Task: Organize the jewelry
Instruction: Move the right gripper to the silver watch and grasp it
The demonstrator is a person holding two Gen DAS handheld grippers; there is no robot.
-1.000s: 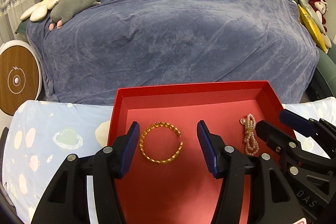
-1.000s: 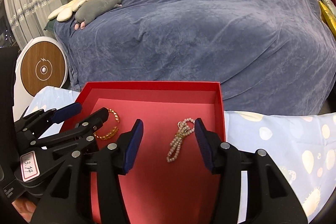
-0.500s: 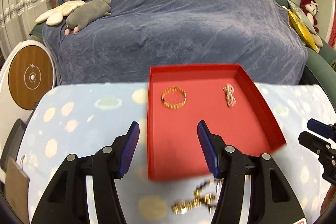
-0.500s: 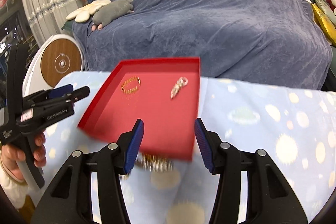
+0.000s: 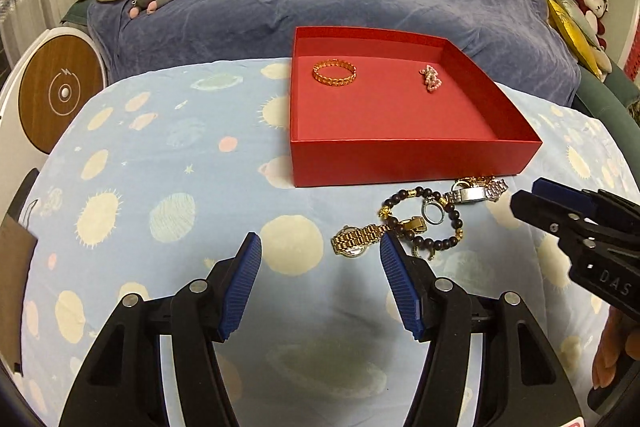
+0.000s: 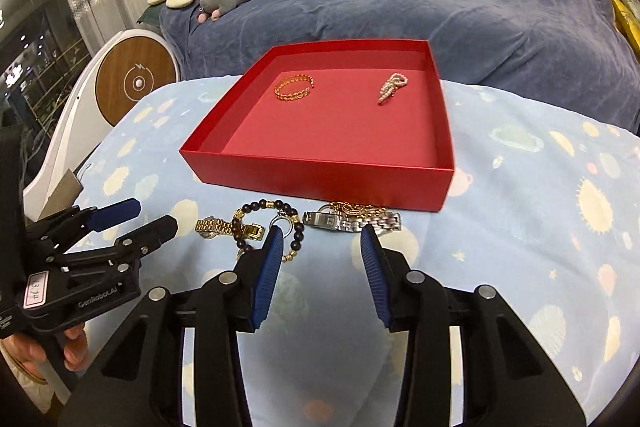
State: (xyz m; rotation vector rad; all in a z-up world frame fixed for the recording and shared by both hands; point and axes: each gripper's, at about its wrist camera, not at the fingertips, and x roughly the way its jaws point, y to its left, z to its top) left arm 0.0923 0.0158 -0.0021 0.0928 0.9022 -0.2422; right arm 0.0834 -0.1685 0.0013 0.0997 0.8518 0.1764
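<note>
Both tools (image 5: 316, 251) (image 6: 320, 241) back from square cardboard box (image 5: 412, 161)

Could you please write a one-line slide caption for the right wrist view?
Open right gripper above a jewelry pile on the tablecloth; gold bracelet and pearl bracelet already in the red tray.

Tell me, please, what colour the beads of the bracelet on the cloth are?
Dark brown beads with a few gold ones; clearest in the left wrist view.
</note>
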